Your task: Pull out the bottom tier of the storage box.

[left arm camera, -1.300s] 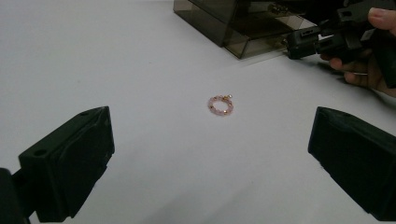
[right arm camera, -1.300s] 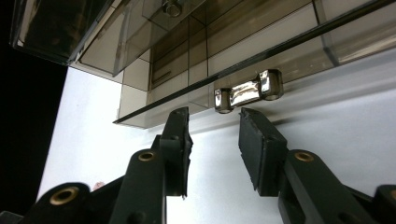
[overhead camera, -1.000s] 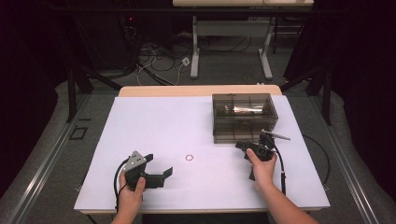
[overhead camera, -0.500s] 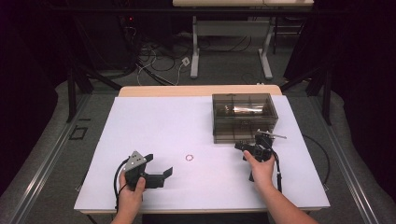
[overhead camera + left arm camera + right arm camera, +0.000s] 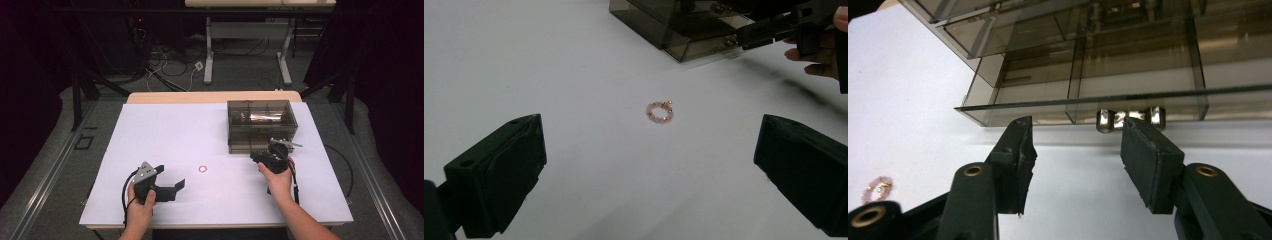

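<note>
- Drawer box (image 5: 261, 125) of smoky see-through plastic stands on the white bench (image 5: 165, 130), at its far right as seen from the high view, right in front of the right claw (image 5: 265, 155).
- Its bottom drawer (image 5: 1083, 107) sticks out a little towards the person, and a small shiny metal knob (image 5: 1130, 119) sits on the drawer's front edge.
- Judged from its look, the box is light, rigid and slick, with thin walls that could crack or scratch, so a hard pull might drag the whole box across the bench.
- The knob looks like the sensible place to take hold, since the smooth front panel gives a claw nothing to pinch.
- The right claw (image 5: 1075, 155) is about half open and has just been opening a little; nothing is held.
- In the right gripper view the knob lies just beyond the tips and towards the right-hand jaw, close to it; whether that jaw brushes the knob cannot be told.
- A beaded ring (image 5: 660, 111), pink with a few gold beads, lies on the bare bench between the two hands, well apart from the box.
- It looks tiny, light and easy to roll or flick away; pinching across the hoop seems the best hold.
- The left claw (image 5: 649, 175) is spread wide and empty, low over the bench, facing the ring.
</note>
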A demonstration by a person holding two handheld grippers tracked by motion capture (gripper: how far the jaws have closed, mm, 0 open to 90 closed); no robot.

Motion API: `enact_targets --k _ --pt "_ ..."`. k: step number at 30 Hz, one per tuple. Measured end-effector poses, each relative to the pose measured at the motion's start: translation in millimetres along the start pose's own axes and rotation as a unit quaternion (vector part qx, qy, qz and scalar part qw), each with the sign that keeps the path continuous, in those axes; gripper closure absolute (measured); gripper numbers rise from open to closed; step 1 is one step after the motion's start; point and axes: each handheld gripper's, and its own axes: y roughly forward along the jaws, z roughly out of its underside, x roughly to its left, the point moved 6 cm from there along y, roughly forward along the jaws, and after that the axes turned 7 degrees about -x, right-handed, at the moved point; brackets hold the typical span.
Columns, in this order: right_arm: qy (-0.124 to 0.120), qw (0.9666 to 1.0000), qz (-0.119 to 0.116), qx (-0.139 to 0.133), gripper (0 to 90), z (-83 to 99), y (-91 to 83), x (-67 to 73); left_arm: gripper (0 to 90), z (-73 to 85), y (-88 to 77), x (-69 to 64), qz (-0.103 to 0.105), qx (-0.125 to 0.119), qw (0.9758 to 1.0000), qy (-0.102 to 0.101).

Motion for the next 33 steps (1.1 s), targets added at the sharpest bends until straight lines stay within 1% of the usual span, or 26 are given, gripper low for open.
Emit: enact_targets --k 1,2,3,4,5,6,7,9,10,11,12,15,16,21,22,24,26,27,29,31,33 --pt "-0.007 1.0000 0.004 -0.002 47.0 -0.3 -0.1 0.6 0.4 0.0 0.0 0.1 0.000 0.000 1.0000 0.000" --pt "-0.020 0.9998 0.006 -0.004 46.7 -1.0 -0.2 1.4 0.5 -0.1 0.0 0.1 0.000 -0.001 1.0000 0.000" --pt "-0.040 0.9991 0.005 -0.008 45.9 -2.0 -0.9 2.6 0.5 0.0 0.0 0.1 0.000 -0.001 1.0000 0.000" --pt "-0.047 0.9988 0.011 -0.010 45.8 -2.2 -0.7 3.1 0.4 0.1 0.1 0.0 0.000 0.000 1.0000 0.000" --pt "-0.047 0.9988 0.011 -0.010 45.8 -2.2 -0.7 3.1 0.4 0.1 0.1 0.0 0.000 0.000 1.0000 0.000" --pt "-0.066 0.9976 0.013 -0.011 45.1 -2.5 -0.6 4.9 0.5 0.1 0.2 -0.1 0.001 0.000 1.0000 0.000" --pt "-0.066 0.9976 0.013 -0.011 45.1 -2.5 -0.6 4.9 0.5 0.1 0.2 -0.1 0.001 0.000 1.0000 0.000" --pt "-0.082 0.9966 0.007 -0.008 45.0 -2.6 -0.2 6.6 0.5 0.1 0.2 0.2 0.000 0.000 1.0000 0.000" --pt "-0.102 0.9947 0.006 -0.010 45.0 -3.1 0.0 7.5 0.5 0.3 0.3 0.4 0.000 0.001 1.0000 0.000" --pt "-0.102 0.9947 0.006 -0.010 45.0 -3.1 0.0 7.5 0.5 0.3 0.3 0.4 0.000 0.001 1.0000 0.000" --pt "-0.111 0.9938 0.005 -0.012 45.4 -3.7 -0.5 9.2 0.4 0.3 0.2 0.4 0.000 0.000 1.0000 0.000" --pt "-0.117 0.9931 0.002 -0.013 45.8 -4.7 -1.1 10.4 0.5 0.2 0.2 0.4 0.000 0.000 1.0000 0.000" --pt "-0.127 0.9918 0.003 -0.014 46.0 -6.6 -2.0 10.3 0.5 0.5 0.3 0.2 0.000 0.001 1.0000 -0.003" --pt "-0.126 0.9919 -0.001 -0.016 46.9 -10.5 -4.4 10.1 0.4 0.4 0.1 0.6 -0.001 0.001 1.0000 -0.001" --pt "-0.130 0.9912 0.000 -0.022 47.5 -13.7 -6.1 9.0 0.5 0.8 -0.1 0.7 -0.001 0.002 1.0000 -0.002" --pt "-0.128 0.9914 -0.002 -0.025 47.6 -15.6 -7.5 9.3 0.5 0.9 0.0 0.6 -0.001 0.003 1.0000 -0.002" --pt "-0.133 0.9906 0.003 -0.032 47.9 -20.4 -9.9 7.1 0.5 0.9 0.0 0.6 -0.001 0.003 1.0000 -0.002" --pt "-0.129 0.9910 0.002 -0.033 48.0 -24.3 -12.1 5.6 0.5 0.9 0.2 0.4 -0.001 0.003 1.0000 -0.003" --pt "-0.127 0.9913 0.002 -0.034 48.0 -25.5 -12.7 4.7 0.5 1.0 0.2 0.2 0.000 0.003 1.0000 -0.004" --pt "-0.121 0.9923 -0.003 -0.028 47.8 -29.9 -14.4 0.8 0.5 1.0 0.3 0.1 0.000 0.003 1.0000 -0.003" --pt "-0.122 0.9921 -0.006 -0.025 47.4 -31.1 -14.5 -1.0 0.5 1.1 0.4 0.1 0.000 0.003 1.0000 -0.003"
